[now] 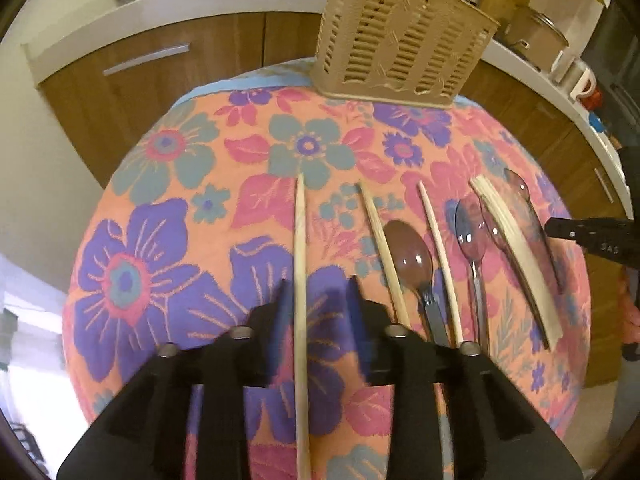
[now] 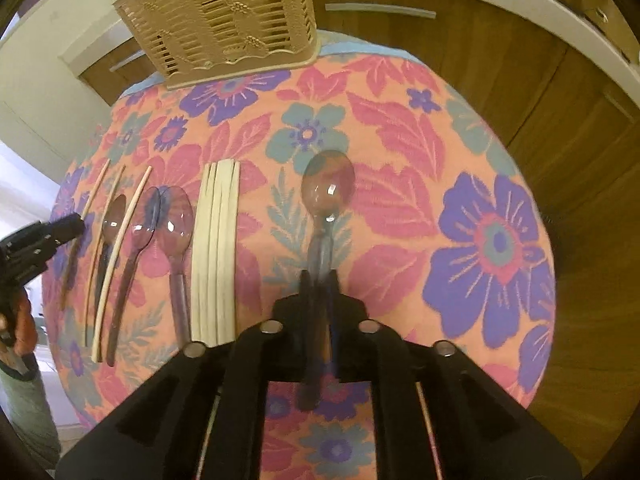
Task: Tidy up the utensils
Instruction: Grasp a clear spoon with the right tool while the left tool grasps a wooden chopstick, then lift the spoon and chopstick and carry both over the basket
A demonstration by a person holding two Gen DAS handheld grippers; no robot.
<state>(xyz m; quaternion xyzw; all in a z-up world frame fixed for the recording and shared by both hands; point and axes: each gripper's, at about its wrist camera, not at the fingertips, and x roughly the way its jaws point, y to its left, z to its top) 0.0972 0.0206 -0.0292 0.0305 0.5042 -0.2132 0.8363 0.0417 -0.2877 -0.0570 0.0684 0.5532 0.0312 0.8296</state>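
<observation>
Left gripper [image 1: 318,292] fingers spread, straddling a pale wooden chopstick [image 1: 300,280]. Right gripper [image 2: 319,280] pinches a clear purple-tinted plastic spoon [image 2: 326,200] by its handle.

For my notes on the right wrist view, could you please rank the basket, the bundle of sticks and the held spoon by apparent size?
1. Basket, clearly largest.
2. Bundle of sticks.
3. Spoon clamped in the right tool.
The last two are unsure: the bundle looks broader, but the spoon's handle is partly hidden and nearer the camera.
</observation>
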